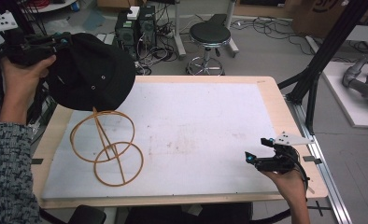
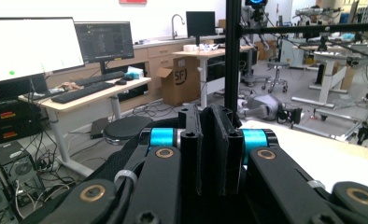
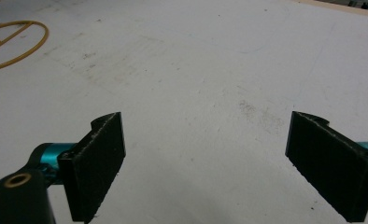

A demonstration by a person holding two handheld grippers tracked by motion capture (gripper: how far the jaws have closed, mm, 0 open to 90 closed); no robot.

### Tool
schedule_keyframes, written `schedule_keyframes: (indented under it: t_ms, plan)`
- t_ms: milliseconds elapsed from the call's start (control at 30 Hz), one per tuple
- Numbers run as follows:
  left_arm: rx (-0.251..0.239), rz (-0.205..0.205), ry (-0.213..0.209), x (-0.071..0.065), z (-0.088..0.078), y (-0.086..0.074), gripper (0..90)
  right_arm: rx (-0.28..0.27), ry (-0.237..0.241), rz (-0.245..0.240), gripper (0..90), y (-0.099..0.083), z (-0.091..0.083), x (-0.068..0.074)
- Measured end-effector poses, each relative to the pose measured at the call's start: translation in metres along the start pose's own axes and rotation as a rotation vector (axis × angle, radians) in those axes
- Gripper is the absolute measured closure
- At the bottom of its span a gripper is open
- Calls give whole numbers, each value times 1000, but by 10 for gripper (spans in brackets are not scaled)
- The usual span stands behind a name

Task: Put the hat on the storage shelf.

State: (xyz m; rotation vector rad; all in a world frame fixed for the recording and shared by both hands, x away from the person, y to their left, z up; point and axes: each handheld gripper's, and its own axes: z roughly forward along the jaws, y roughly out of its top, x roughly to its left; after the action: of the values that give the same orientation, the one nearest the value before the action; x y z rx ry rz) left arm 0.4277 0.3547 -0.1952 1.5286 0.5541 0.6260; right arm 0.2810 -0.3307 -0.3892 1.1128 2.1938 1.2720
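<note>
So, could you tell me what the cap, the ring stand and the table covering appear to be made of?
The cap looks like matte black fabric, with stitched eyelets. The ring stand looks like thin bent rattan or wood, tan and unpainted, though coated wire is possible. The table covering looks like white foam or felt sheet, dull and slightly stained.

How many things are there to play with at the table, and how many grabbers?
Caps: 1, black cap, held up by the left gripper
Wire stands: 1, stand on the table
Grippers: 2, left one and right gripper
Total: 4
</note>
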Motion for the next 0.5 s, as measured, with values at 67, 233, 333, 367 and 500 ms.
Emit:
schedule_keyframes:
  t_ms: [67,233,333,367,500]
  plan:
    - [-4,3,8,0,-1,2,824,-5,0,-2,117,0,0,0]
    - [-21,5,22,2,-4,10,825,-4,1,2,117,1,-2,0]
    - [-33,7,21,1,-6,18,827,-6,1,-1,117,1,-2,0]
    - [-33,7,21,1,-6,18,827,-6,1,0,117,1,-2,0]
    - [-39,7,20,0,-8,24,827,-8,1,-1,117,1,-2,0]
